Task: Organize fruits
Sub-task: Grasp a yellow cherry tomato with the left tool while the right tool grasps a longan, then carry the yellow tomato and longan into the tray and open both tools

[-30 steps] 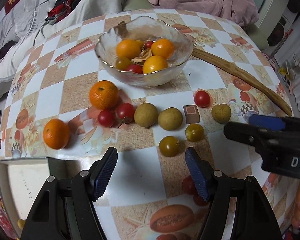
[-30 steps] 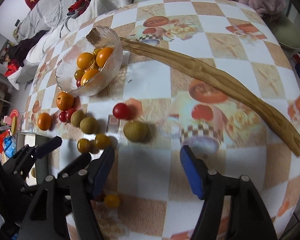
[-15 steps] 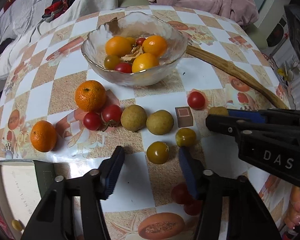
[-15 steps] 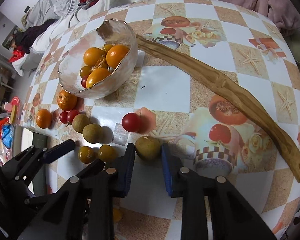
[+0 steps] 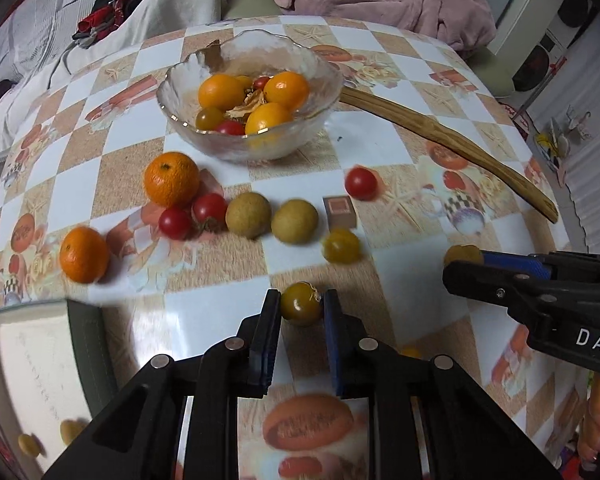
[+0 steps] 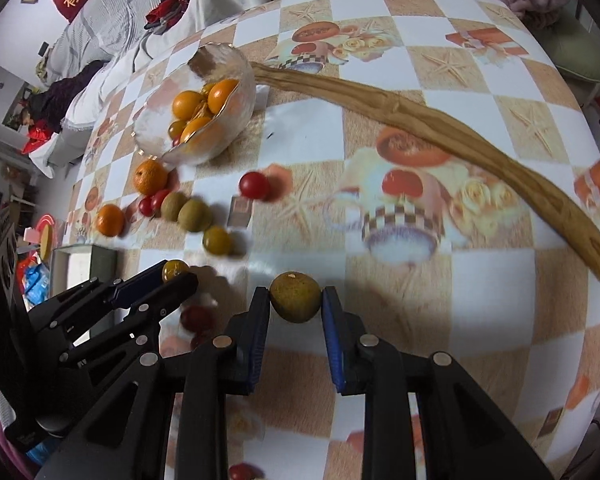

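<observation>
**Both grippers now clamped on fruit**

The left hand-held gripper (image 5: pixel 300 308) has closed since a second ago, when its pads stood wide apart; they now pinch a yellow tomato (image 5: pixel 300 309), well in front of the glass bowl (image 5: pixel 320 68). The right hand-held gripper (image 6: pixel 296 300), also spread a second ago and half closed around its target half a second ago, now grips a longan (image 6: pixel 296 297) between its blue pads. That fruit has left its old spot beside the small brown tile (image 5: pixel 339 211) and sits nearer the camera, farther from the bowl.

The bowl on the checked tabletop (image 5: pixel 388 264) holds oranges and small tomatoes as before. In front of it the row is unchanged: two oranges (image 5: pixel 172 179), two red tomatoes (image 5: pixel 209 208), two longans (image 5: pixel 248 215), the tile, then a lone red tomato (image 5: pixel 361 182). A second yellow tomato (image 5: pixel 342 245) lies between that row and the left gripper. The wooden stick (image 5: pixel 452 138) runs from the bowl's right side.
</observation>
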The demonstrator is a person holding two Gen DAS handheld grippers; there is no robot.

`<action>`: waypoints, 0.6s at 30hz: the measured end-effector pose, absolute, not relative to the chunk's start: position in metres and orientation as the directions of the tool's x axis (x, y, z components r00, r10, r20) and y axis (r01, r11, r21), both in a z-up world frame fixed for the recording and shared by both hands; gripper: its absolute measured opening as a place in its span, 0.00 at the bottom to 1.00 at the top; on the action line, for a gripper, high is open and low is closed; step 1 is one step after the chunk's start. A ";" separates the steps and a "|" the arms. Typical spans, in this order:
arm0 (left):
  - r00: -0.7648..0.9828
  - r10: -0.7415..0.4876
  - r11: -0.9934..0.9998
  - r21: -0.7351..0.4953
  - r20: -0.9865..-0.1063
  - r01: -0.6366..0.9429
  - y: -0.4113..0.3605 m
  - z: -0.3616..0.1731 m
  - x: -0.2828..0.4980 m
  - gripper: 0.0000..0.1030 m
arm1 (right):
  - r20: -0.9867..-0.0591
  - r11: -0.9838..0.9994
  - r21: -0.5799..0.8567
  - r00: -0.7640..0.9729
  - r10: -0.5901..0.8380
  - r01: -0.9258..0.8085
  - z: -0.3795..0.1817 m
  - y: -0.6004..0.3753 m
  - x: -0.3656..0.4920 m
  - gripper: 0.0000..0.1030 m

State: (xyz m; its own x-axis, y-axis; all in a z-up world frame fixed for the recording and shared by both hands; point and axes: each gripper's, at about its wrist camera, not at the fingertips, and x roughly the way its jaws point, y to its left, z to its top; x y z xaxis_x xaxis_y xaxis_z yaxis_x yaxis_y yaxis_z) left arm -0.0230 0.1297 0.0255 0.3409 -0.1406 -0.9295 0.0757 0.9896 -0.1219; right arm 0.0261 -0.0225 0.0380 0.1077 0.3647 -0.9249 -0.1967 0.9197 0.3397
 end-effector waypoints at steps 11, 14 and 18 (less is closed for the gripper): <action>0.375 -0.149 0.988 -0.149 -0.915 0.029 0.163 0.056 -0.070 0.22 | -0.918 0.905 0.360 0.088 0.388 -0.228 0.051 0.003 -0.006 0.28; 0.386 -0.133 0.990 -0.141 -0.913 0.006 0.179 0.063 -0.086 0.22 | -0.915 0.895 0.364 0.081 0.395 -0.258 0.057 0.020 -0.013 0.28; 0.389 -0.096 0.992 -0.118 -0.916 -0.033 0.205 0.067 -0.108 0.22 | -0.911 0.878 0.370 0.066 0.407 -0.305 0.064 0.044 -0.023 0.28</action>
